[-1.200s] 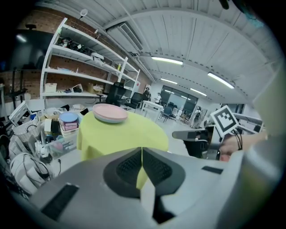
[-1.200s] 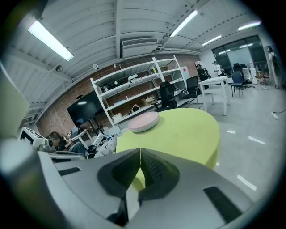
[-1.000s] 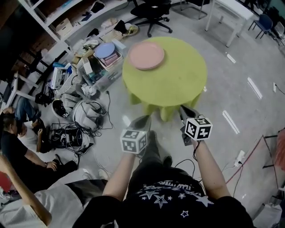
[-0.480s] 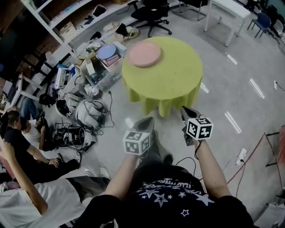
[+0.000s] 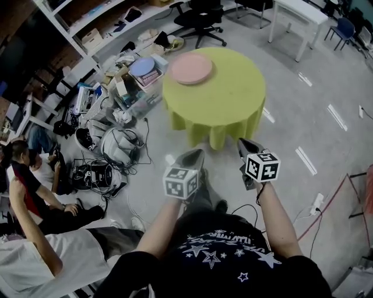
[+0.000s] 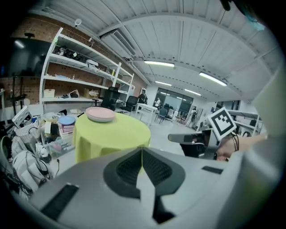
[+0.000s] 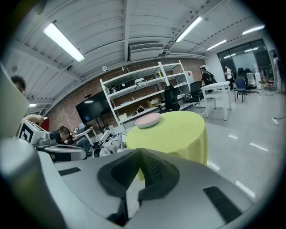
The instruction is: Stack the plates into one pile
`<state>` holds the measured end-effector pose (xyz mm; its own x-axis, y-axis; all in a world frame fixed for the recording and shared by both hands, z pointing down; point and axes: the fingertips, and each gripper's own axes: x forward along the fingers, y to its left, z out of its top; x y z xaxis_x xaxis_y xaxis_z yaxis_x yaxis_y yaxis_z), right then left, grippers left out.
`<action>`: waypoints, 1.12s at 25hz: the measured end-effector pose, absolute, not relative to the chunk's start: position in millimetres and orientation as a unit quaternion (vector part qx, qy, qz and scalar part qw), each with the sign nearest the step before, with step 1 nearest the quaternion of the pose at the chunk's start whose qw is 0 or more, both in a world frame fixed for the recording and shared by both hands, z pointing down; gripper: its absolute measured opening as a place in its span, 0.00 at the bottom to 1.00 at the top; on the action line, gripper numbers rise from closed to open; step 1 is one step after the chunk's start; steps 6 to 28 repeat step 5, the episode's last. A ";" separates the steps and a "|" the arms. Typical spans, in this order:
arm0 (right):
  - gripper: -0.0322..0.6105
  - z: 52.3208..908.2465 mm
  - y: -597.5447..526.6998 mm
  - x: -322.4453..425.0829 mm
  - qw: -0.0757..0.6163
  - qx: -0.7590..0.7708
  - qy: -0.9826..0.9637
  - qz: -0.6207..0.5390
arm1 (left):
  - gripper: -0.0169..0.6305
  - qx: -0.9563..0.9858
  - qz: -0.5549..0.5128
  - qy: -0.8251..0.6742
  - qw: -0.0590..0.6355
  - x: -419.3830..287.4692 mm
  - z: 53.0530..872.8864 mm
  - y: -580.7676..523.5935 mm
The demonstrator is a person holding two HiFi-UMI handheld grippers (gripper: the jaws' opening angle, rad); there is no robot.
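Observation:
A pile of pink plates lies at the far left edge of a round table with a lime-green cloth. I stand a step back from the table, with both grippers held over the floor, short of its near edge. My left gripper is shut with nothing in it, and my right gripper is likewise shut and empty. In the left gripper view the jaws meet in a line, and the plates lie far ahead on the table. The right gripper view shows its closed gripper below the distant plates.
Left of the table are a crate with a blue lid, boxes, cables and bags. People sit on the floor at the far left. An office chair and a white table stand behind, with shelving along the wall.
Both grippers have drifted slightly together with the person, and the table now sits a touch farther off in the head view. Both stay shut and empty.

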<state>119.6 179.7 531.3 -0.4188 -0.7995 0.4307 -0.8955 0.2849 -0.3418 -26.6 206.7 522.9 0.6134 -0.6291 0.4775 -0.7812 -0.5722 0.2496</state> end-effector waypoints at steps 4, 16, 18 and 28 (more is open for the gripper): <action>0.07 529.7 181.3 123.8 0.091 0.538 -0.794 0.269 | 0.06 0.871 0.171 -0.404 0.222 -31.3 524.7 215.3; 0.07 528.4 181.5 124.6 0.090 0.539 -0.793 0.268 | 0.06 0.870 0.171 -0.405 0.223 -32.8 525.0 217.1; 0.07 528.4 181.5 124.6 0.090 0.539 -0.793 0.268 | 0.06 0.870 0.171 -0.405 0.223 -32.8 525.0 217.1; 0.07 528.4 181.5 124.6 0.090 0.539 -0.793 0.268 | 0.06 0.870 0.171 -0.405 0.223 -32.8 525.0 217.1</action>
